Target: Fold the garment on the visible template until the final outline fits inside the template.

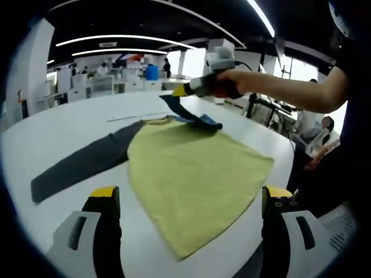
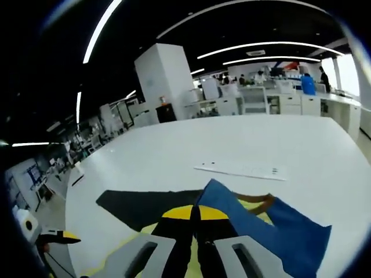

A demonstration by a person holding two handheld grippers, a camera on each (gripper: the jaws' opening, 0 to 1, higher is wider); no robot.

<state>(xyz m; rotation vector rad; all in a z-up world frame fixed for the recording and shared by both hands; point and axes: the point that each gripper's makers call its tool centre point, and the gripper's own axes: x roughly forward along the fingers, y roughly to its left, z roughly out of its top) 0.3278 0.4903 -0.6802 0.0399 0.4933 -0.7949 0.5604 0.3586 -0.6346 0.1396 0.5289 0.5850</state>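
Your right gripper [image 2: 195, 223] is clamped on the blue sleeve [image 2: 272, 223], lifting it over the yellow shirt [image 1: 194, 174] on the table [image 1: 69, 124] to fold inward. Your left gripper [image 1: 188, 200] waits near, jaws wide, holding nothing.

1. Printing on the paper strip [image 2: 240, 169]: too small to read.
2. Blue sleeve [image 2: 272, 223]: its gripped end is hidden between the closed jaws of the right gripper [image 2: 194, 217].
3. Garment [image 1: 191, 179]: its underside is hidden against the table [image 1: 69, 124].
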